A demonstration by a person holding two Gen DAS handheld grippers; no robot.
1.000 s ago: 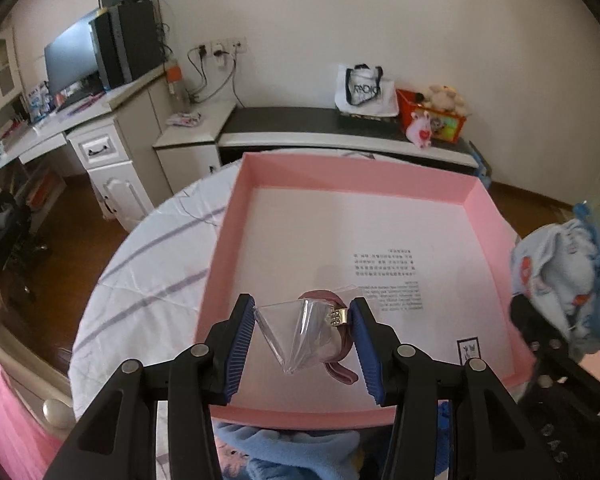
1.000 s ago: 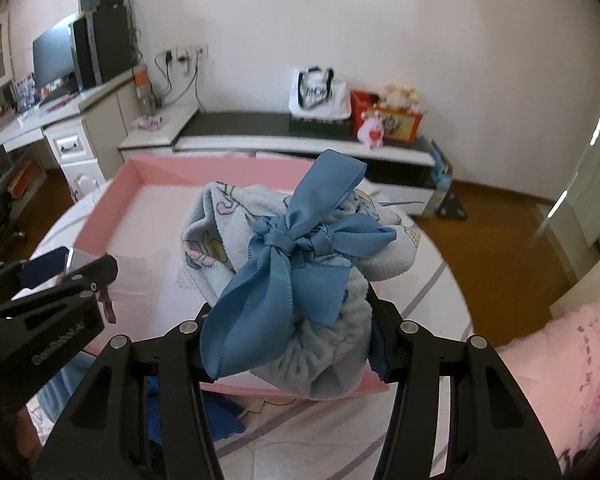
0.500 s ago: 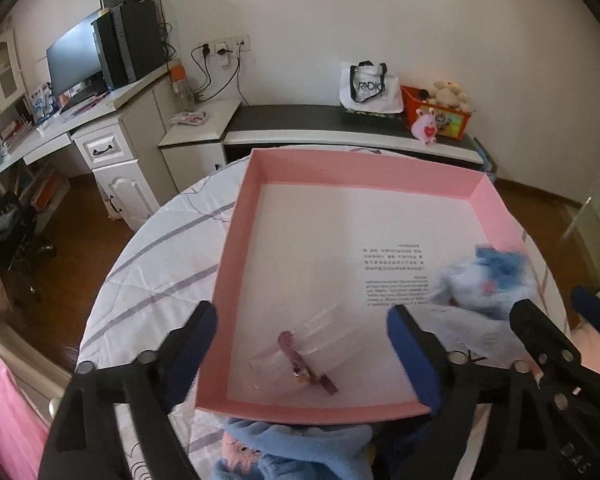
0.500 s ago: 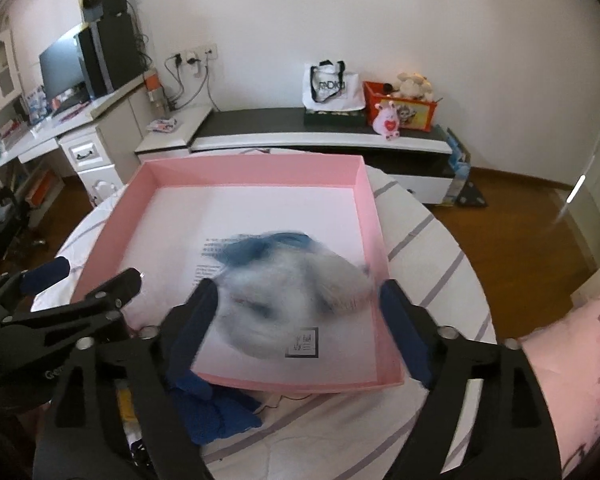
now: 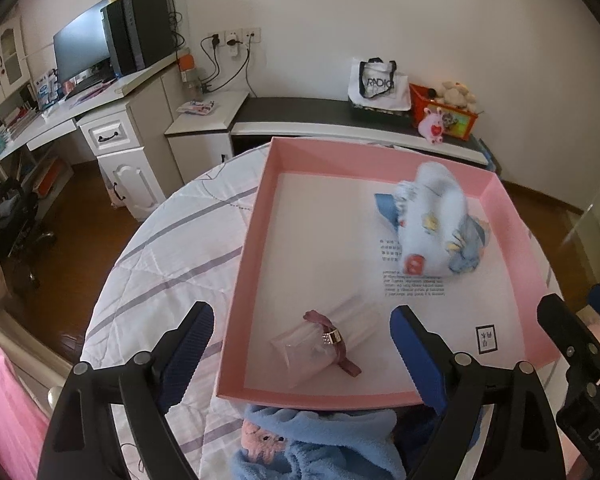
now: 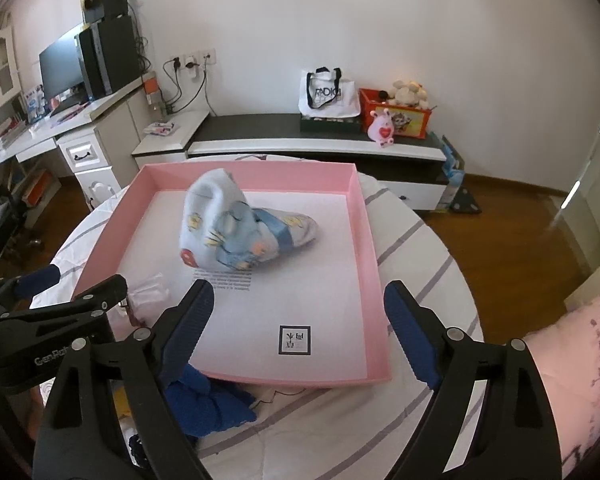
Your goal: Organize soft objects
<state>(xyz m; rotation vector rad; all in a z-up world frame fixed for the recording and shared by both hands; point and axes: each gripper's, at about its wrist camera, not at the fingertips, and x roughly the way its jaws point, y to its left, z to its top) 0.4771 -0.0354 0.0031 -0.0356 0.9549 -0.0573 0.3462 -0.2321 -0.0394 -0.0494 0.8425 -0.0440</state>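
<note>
A pink tray [image 5: 256, 216] [image 6: 374, 264] sits on the round table. A light blue fabric bundle with a blue bow [image 5: 430, 228] [image 6: 236, 230] lies in the tray's far part. A clear plastic packet with a dark pink strap and gold clasp [image 5: 324, 340] [image 6: 150, 290] lies near the tray's front left. My left gripper [image 5: 300, 350] is open and empty over the tray's near edge, around the packet. My right gripper [image 6: 298, 320] is open and empty above the tray's front. More blue fleece items [image 5: 316, 440] [image 6: 208, 400] lie on the table below the grippers.
The table wears a white quilted cloth with grey stripes [image 5: 172, 248]. Beyond it stand a white desk with a monitor [image 5: 84, 52], a low black-topped cabinet [image 5: 320, 110] with a tote bag and toys, and a wooden floor [image 6: 512, 216].
Both grippers opened and let go. The packet dropped from the left gripper into the tray. The blue bundle left the right gripper and landed farther back in the tray.
</note>
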